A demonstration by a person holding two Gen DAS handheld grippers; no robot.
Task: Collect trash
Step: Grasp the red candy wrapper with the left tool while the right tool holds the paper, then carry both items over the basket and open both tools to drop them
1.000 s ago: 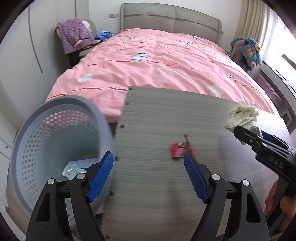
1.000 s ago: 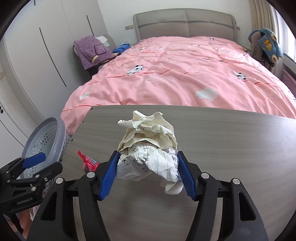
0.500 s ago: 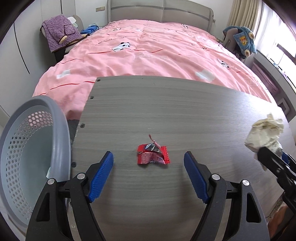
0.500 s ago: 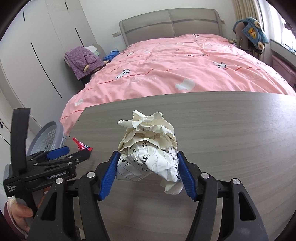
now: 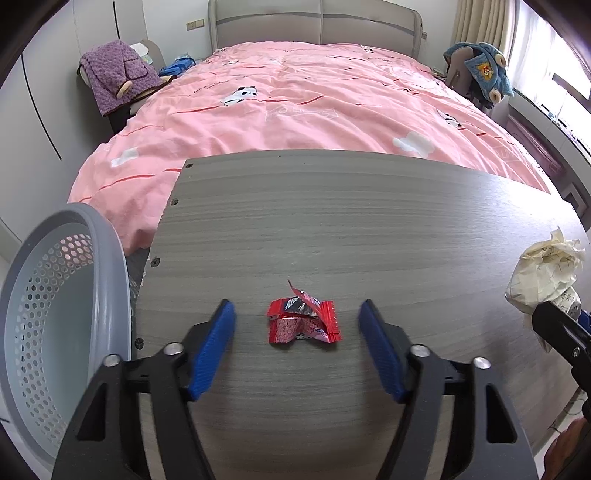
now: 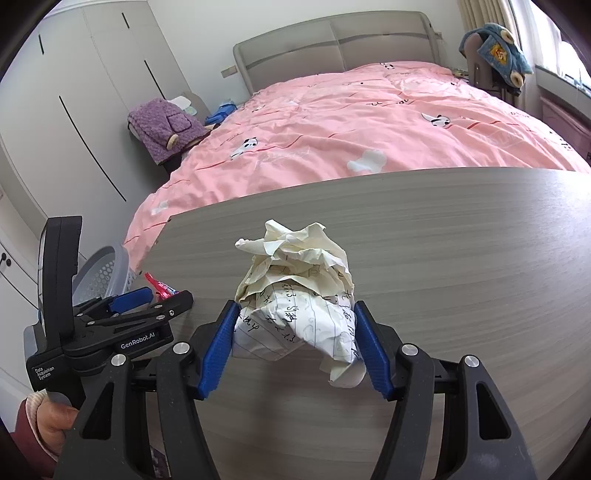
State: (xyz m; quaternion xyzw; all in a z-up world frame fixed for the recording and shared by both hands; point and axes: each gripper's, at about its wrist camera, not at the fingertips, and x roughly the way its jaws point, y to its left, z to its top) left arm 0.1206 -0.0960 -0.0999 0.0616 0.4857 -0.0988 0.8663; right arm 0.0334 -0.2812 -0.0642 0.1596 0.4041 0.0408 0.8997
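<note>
Trash in two pieces was visible: a crumpled sheet of lined paper (image 6: 295, 295) and a red candy wrapper (image 5: 302, 320). The right gripper (image 6: 295, 328) was clamped on the crumpled paper, its blue pads (image 6: 218, 350) pressing the wad from both sides above the grey wood-grain table (image 6: 443, 258). The left gripper (image 5: 297, 325) was spread wide, its blue pads (image 5: 212, 347) flanking the wrapper without touching it; the wrapper lay flat on the table near the left edge, one torn flap standing up. In the left wrist view the held paper (image 5: 543, 277) appeared at far right, well apart from the wrapper. A grey perforated laundry-style basket (image 5: 107, 258) stood just beside the table's left edge, below the tabletop level. Beyond the table lay a bed with a pink panda-print duvet (image 5: 314, 103) and a grey padded headboard (image 5: 314, 22). A purple garment (image 5: 114, 74) was draped to the bed's left, a blue plush item (image 5: 480, 66) to its right.
</note>
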